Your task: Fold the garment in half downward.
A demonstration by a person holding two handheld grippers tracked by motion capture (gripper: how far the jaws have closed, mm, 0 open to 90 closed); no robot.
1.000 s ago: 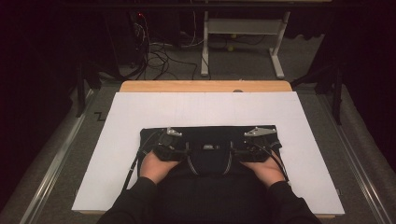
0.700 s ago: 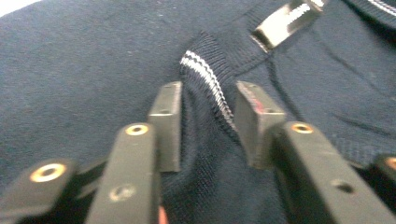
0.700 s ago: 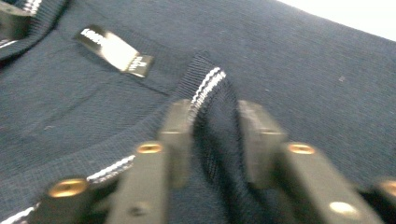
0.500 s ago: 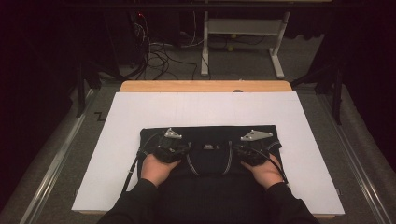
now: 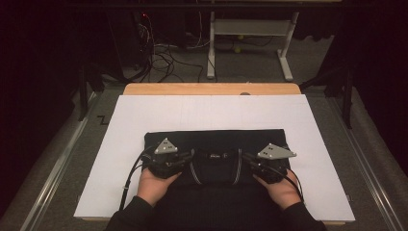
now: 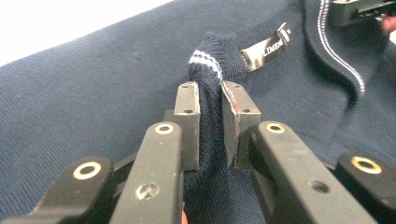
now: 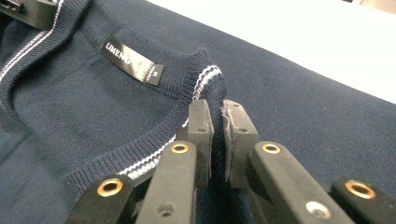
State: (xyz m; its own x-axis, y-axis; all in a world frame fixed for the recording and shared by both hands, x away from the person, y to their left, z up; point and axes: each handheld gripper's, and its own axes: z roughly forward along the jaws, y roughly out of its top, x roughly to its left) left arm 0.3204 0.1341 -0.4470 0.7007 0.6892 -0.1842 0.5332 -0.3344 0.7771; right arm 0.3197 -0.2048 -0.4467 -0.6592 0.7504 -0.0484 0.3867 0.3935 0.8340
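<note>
Both grippers — left gripper (image 6: pixel 210 100), right gripper (image 7: pixel 217 116) — just clamped on navy knit sweater's (image 5: pixel 214 142) ribbed, white-striped collar (image 7: pixel 205 77).

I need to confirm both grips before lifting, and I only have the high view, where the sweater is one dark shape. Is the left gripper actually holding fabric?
Observer: Yes. The left gripper is shut on a pinched-up fold of the navy sweater at the collar's edge.
Operator: And the right one?
Observer: The right gripper is shut on the sweater's shoulder fabric, just outside the ribbed collar.
Operator: Anything to tell me which side faces up?
Observer: A black neck label with pale lettering lies visible inside the collar, between the two grips.
</note>
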